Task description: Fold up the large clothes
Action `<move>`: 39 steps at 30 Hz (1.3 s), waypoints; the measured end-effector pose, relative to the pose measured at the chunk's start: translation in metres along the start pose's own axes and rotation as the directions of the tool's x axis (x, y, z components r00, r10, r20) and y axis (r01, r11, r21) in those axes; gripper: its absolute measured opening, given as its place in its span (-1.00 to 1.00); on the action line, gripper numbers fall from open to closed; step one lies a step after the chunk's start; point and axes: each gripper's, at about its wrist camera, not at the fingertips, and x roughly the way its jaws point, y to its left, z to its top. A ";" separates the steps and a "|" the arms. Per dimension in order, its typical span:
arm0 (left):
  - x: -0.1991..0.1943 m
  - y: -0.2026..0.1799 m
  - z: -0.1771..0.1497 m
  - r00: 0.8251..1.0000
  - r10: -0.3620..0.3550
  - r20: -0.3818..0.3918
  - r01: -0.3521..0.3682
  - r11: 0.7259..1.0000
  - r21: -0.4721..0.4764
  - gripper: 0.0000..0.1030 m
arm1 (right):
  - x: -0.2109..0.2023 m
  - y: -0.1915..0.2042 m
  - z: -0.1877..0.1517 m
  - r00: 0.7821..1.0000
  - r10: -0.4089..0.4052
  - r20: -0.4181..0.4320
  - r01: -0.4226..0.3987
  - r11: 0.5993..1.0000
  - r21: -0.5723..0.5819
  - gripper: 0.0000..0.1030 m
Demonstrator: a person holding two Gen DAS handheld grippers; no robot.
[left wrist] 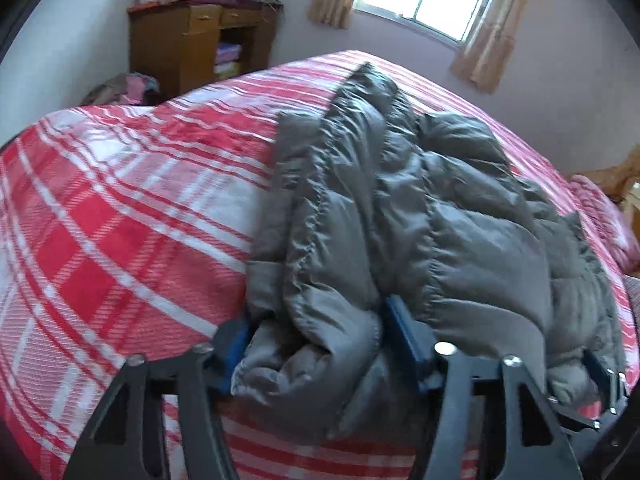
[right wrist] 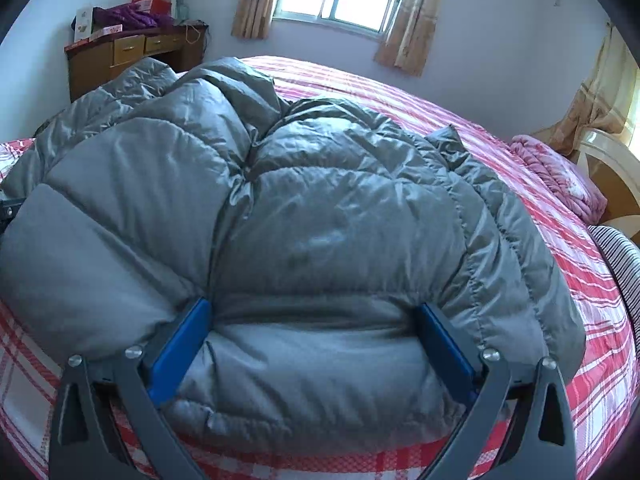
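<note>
both sets of jaws stand wide, each with a thick roll of the grey puffer jacket (left wrist: 400,216) between its blue pads; whether the pads truly pinch the fabric or only straddle it, i cannot tell. the jacket lies on the red plaid bed cover (left wrist: 120,208), its near hem at the bed's front edge. starting at the left, the left gripper (left wrist: 320,340) brackets a bunched side edge or sleeve, a narrow wad that could slide out of so wide a gap if lifted, since the shell looks slick. moving right, the right gripper (right wrist: 316,344) spans the fat bottom hem; the padding there may spring back and shed the pads. if one side lets go and the other holds, the fold would likely skew, or the jacket might drag off the bed edge.
</note>
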 end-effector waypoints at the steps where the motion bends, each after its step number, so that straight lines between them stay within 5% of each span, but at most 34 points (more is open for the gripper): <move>1: 0.002 0.000 0.001 1.000 -0.005 -0.002 0.005 1.000 -0.008 0.14 | -0.001 0.001 -0.001 1.000 -0.002 0.002 0.002 1.000 -0.001 0.99; 2: 0.002 0.000 0.000 1.000 -0.023 0.003 0.023 1.000 -0.008 -0.20 | -0.001 0.002 -0.001 1.000 -0.003 0.003 0.003 1.000 -0.001 0.99; 5: -0.002 -0.002 0.002 0.997 -0.074 0.008 0.073 0.997 0.018 -0.80 | -0.001 0.002 0.000 1.000 -0.002 0.000 0.002 1.000 -0.002 0.99; 8: -0.019 -0.010 0.000 0.997 -0.047 0.066 0.041 0.995 0.090 -0.88 | -0.003 0.006 0.000 1.000 -0.016 -0.008 0.016 1.000 -0.014 0.99; 17: -0.080 0.031 0.005 0.986 -0.086 0.143 0.076 0.994 0.074 -0.89 | -0.021 0.036 -0.005 0.999 -0.054 0.001 0.054 0.997 -0.052 0.94; 21: -0.114 0.037 0.021 0.973 -0.021 0.229 -0.008 0.992 0.125 -0.90 | -0.037 0.075 -0.007 0.999 0.028 0.029 -0.025 0.995 -0.093 0.94; 24: -0.143 0.020 0.033 0.955 0.007 0.297 -0.074 0.974 0.214 -0.90 | -0.059 0.081 -0.005 0.980 0.190 0.066 -0.185 0.980 -0.079 0.93; 28: -0.161 -0.025 0.037 0.939 -0.014 0.344 -0.103 0.942 0.318 -0.90 | -0.099 0.044 -0.012 0.956 0.194 0.222 -0.188 0.981 -0.048 1.00; 31: -0.163 -0.073 0.033 0.926 -0.059 0.372 -0.106 0.907 0.408 -0.90 | -0.105 -0.015 -0.020 0.958 0.127 0.258 -0.145 0.988 0.053 1.00; 35: -0.151 -0.144 0.019 0.922 -0.150 0.357 -0.069 0.844 0.531 -0.90 | -0.085 -0.110 -0.038 0.981 -0.019 0.191 -0.025 0.974 0.225 1.00; 39: -0.120 -0.215 -0.017 0.929 -0.190 0.316 -0.077 0.738 0.670 -0.89 | -0.058 -0.186 -0.061 0.986 -0.151 0.067 0.119 0.930 0.348 1.00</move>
